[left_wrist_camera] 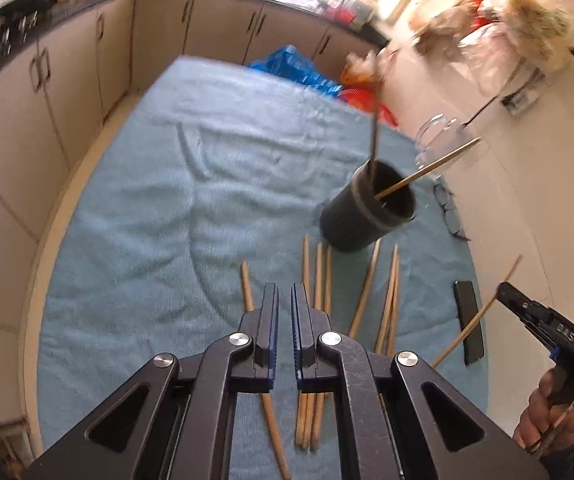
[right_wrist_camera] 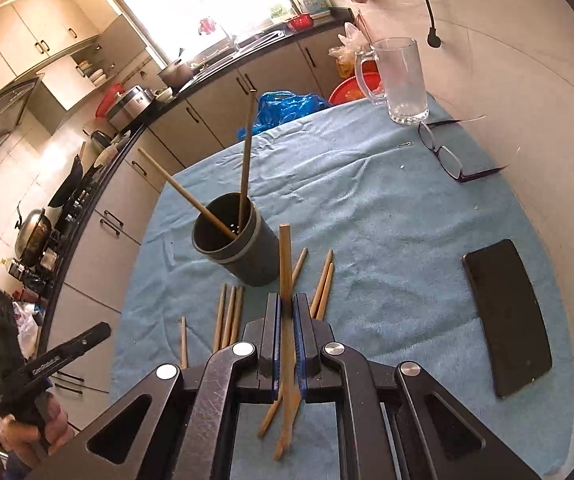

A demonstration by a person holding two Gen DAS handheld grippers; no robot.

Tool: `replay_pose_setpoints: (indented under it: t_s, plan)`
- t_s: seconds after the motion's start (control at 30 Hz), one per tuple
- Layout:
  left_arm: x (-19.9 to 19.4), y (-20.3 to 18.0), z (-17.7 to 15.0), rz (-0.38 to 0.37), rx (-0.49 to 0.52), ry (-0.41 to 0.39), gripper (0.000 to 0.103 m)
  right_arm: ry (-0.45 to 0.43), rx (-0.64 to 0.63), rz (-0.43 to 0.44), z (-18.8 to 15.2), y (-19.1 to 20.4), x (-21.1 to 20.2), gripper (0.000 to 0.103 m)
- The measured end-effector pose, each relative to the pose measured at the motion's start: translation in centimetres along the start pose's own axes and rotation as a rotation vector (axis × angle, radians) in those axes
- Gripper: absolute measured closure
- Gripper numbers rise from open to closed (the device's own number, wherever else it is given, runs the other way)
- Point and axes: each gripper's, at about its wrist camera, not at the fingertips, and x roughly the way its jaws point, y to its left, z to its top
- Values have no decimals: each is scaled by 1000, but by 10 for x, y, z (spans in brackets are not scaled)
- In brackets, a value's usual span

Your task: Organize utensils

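Chopsticks [right_wrist_camera: 229, 314] lie loose on the blue-clothed bench [right_wrist_camera: 387, 216] right under my grippers. My right gripper [right_wrist_camera: 285, 305] has its jaws clamped on one chopstick [right_wrist_camera: 285, 264]; my left gripper [left_wrist_camera: 285, 292] has its jaws together, holding nothing. Just beyond, the dark cup [right_wrist_camera: 243, 248] holds two more sticks. A glass mug [right_wrist_camera: 401, 80] stands farthest.

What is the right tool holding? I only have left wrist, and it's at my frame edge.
Observer: The right tool is shut on one light chopstick, whose end sticks up past the pads.
Operator: And the blurred clear thing beyond the holder?
Observer: An empty glass mug, upright, handle toward the holder.
Operator: Anything near it?
Observer: Eyeglasses lie unfolded on the towel beside the mug, with a paperclip close by.
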Motion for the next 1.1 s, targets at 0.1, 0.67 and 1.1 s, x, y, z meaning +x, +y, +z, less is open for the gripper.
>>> replay_pose_setpoints:
  t_s: [0.1,0.67,1.1]
  plan:
    - [31,12,-6,2,-41,143,72,-6,6,-4,1,0,-1,96]
    - [114,0,-18,203,3,268,97,-14,0,-2,6,-12,-14,96]
    - [6,-22,-13,44,89,-122,97,-56,73,61,9,-24,-28,96]
